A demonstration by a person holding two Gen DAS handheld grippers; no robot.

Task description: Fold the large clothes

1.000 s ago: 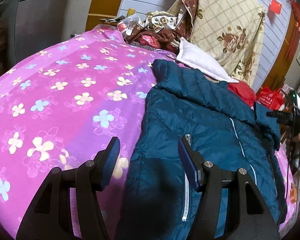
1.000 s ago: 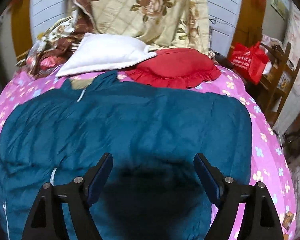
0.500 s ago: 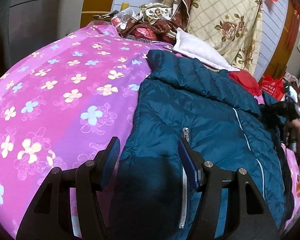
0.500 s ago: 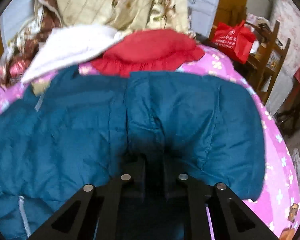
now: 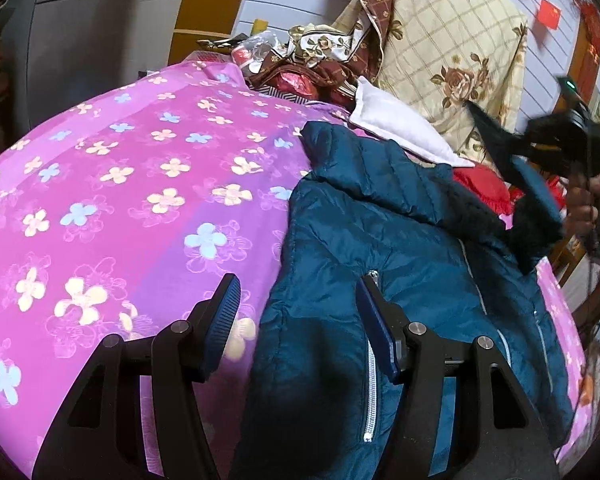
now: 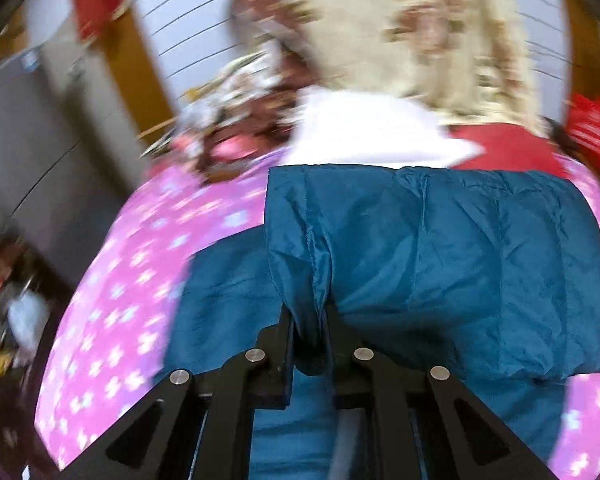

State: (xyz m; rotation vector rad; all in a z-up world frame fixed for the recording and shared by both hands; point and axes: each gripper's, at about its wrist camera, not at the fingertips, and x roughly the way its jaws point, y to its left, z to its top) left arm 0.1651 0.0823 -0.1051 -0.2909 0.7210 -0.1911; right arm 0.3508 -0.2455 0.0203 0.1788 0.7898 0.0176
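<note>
A teal quilted jacket (image 5: pixel 412 280) lies on a pink flowered bedspread (image 5: pixel 120 200). My left gripper (image 5: pixel 296 320) is open, hovering over the jacket's left edge near a zipper (image 5: pixel 370 400). My right gripper (image 6: pixel 310 340) is shut on a fold of the jacket (image 6: pixel 440 256) and holds that part lifted above the bed. In the left wrist view the right gripper (image 5: pixel 548 148) appears at the far right, raised with jacket fabric hanging from it.
A white pillow (image 5: pixel 396 128), a red cushion (image 6: pixel 504 148) and a beige rose-patterned quilt (image 5: pixel 452 40) are piled at the head of the bed. Cluttered fabrics (image 5: pixel 308 64) lie behind. A red bag (image 6: pixel 592 128) and furniture stand at the right.
My right gripper shut on the jacket's edge, then lifted it up and swung left. My left gripper stayed open, shifting slightly over the jacket's left edge.
</note>
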